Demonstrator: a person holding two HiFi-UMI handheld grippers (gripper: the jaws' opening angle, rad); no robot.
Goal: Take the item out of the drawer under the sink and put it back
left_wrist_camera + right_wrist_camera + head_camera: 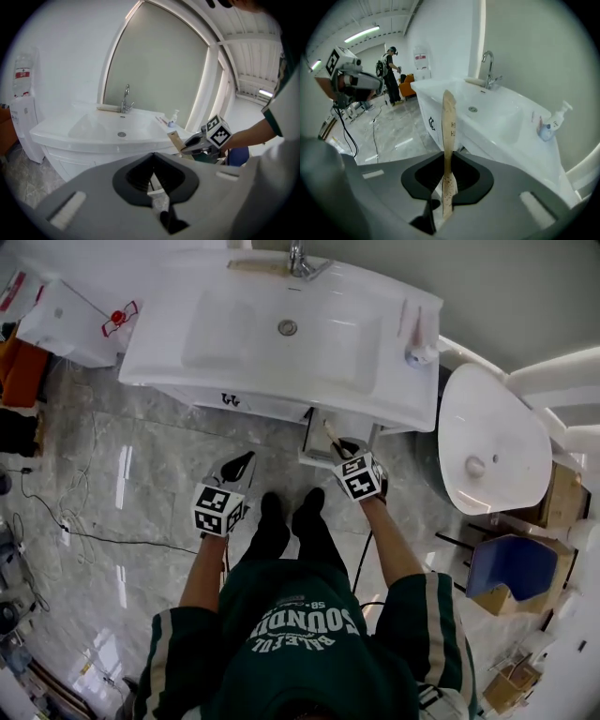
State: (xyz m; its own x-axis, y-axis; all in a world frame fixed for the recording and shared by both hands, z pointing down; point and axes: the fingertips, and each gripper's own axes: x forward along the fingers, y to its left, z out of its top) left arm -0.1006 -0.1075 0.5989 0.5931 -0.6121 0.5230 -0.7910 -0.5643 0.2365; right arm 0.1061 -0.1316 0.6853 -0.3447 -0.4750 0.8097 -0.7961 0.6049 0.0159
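The white sink cabinet (281,329) stands in front of me, with its drawer (316,439) pulled out under the basin. My right gripper (349,457) is just in front of that drawer, shut on a long flat tan packet (448,140) with dark print. The packet stands upright between the jaws, its top in front of the cabinet. It also shows in the left gripper view as a tan strip (175,139) sticking out of the right gripper (187,144). My left gripper (239,468) hangs to the left of the drawer, shut and empty.
A soap bottle (419,351) and tap (298,261) sit on the basin. A toilet (492,442) stands to the right and a water dispenser (66,320) to the left. Cables (75,521) run across the marble floor. A person (391,75) stands far off.
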